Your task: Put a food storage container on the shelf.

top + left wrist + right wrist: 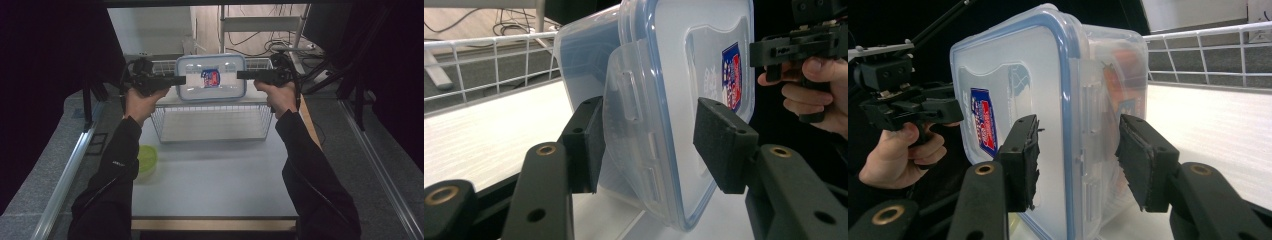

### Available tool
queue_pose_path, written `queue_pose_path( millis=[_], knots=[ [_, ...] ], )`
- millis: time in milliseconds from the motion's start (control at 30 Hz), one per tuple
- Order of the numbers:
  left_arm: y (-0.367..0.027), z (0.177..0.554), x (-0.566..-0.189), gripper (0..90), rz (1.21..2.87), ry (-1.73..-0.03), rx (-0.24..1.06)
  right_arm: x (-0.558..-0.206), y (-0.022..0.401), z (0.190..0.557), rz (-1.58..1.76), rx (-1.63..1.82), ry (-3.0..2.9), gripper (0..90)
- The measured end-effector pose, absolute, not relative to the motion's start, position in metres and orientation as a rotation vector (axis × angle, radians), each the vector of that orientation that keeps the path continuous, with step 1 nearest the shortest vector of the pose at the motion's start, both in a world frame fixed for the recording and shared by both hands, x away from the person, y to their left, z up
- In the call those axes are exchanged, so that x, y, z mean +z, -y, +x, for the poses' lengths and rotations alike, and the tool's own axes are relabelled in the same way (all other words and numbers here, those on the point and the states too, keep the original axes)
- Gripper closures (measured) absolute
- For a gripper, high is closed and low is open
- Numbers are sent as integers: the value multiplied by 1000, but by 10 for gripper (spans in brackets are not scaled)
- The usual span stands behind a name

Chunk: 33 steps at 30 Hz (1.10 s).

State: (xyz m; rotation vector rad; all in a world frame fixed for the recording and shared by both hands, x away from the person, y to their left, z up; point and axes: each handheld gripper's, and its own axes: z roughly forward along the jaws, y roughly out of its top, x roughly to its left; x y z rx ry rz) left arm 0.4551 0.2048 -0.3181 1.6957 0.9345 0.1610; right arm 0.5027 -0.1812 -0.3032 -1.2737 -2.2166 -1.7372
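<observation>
Two grippers flank a clear lidded container (210, 77) above the wire basket (212, 122).
The left gripper (651, 137) and right gripper (1078, 150) each straddle an end, jaws apart, seemingly just touching; a green lid (146, 159) lies left of the basket.

Dark curtains (45, 60) flank a grey floor (345, 130) strewn with cables (260, 47).

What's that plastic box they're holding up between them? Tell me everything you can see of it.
The plastic box is a clear, rounded-rectangular food container with a blue-rimmed lid, shut, with snap flaps on its sides and a red and blue sticker on the lid. It stands on edge, lid facing the person, above a white wire basket. The left gripper and right gripper straddle its opposite ends.
</observation>
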Motion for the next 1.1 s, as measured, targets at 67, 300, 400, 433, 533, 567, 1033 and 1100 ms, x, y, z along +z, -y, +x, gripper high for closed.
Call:
queue_pose_path(
  millis=[67, 300, 400, 433, 533, 567, 1033, 1100],
  knots=[
    [-204, 454, -318, 469, 1703, -934, 174, -303, 181, 502, -1273, -1739, 2219, 508],
    [-202, 457, -319, 437, 1688, -952, 209, -306, 180, 503, -1282, -1742, 2220, 503],
    [-202, 457, -320, 428, 1679, -960, 209, -307, 181, 505, -1284, -1748, 2209, 503],
    [-201, 457, -321, 418, 1686, -968, 221, -307, 181, 505, -1286, -1745, 2208, 502],
    [-198, 457, -323, 402, 1720, -976, 252, -309, 181, 506, -1305, -1740, 2209, 482],
    [-198, 457, -324, 402, 1717, -976, 245, -309, 181, 506, -1305, -1740, 2209, 482],
    [-192, 451, -327, 392, 1758, -958, 304, -308, 187, 503, -1383, -1765, 2339, 535],
    [-193, 448, -328, 433, 1763, -958, 318, -304, 191, 493, -1370, -1793, 2369, 626]
  ],
)
